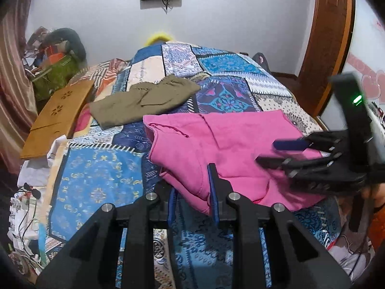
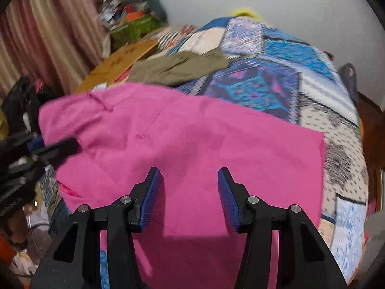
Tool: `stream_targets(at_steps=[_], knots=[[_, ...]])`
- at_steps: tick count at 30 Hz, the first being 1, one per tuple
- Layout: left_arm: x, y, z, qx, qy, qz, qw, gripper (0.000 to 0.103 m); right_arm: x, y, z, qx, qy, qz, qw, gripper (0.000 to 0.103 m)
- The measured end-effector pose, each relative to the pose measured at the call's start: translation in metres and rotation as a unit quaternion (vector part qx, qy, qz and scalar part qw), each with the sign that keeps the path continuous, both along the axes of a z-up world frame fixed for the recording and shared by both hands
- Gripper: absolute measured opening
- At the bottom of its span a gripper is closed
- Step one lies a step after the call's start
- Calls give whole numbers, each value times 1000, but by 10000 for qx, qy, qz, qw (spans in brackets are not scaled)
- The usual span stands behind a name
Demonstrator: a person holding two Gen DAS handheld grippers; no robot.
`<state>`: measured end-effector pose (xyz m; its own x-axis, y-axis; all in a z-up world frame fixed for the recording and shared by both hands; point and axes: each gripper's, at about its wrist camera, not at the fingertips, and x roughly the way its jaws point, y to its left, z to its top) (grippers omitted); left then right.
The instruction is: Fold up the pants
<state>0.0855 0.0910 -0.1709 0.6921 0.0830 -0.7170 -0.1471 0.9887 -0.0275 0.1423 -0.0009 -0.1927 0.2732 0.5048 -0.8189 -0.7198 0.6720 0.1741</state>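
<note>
Left wrist view showed the bed (image 1: 101,168) first, its patchwork quilt of blue, white and purple panels filling most of the frame. On the near part of that quilt lay the pink pants (image 1: 216,149), folded over into a thick bundle with layered edges showing at the front. Beyond the pink pants, farther up the quilt, sat the olive pants (image 1: 142,101), already folded flat. Left of the olive pants, at the edge of the bed, a wooden board (image 1: 55,120) with cut-out flower shapes rested at a slant.

My left gripper (image 1: 192,192) sat at the near edge of the pink pants, jaws parted only a little, one blue pad against the fabric fold; I could not tell whether they pinched anything. My right gripper (image 2: 190,192) hung over the middle of the pink pants (image 2: 192,144), jaws spread wide and holding nothing, the cloth lying smooth between the blue pads. From the right wrist view, my left gripper (image 2: 38,149) appeared blurred at the left edge of the pink pants.
</note>
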Motion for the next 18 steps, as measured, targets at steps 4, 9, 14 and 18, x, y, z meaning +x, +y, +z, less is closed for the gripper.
stream_targets(at_steps=[4,9,14,18], knots=[[-4,3,13,-210,-198,-63,9996,21,-8,16,-8,-138,-9,261,9996,46],[-2,-3,29,-357,-314,-171,9987,20,-11,3,-1,101,97,124,9998,46],[-3,-17,38,138,-399,-254,9988,20,-18,-28,18,186,-262,-108,9994,46],[-3,-21,40,267,-365,-266,9986,20,-21,-71,21,14,-459,-385,9982,46]])
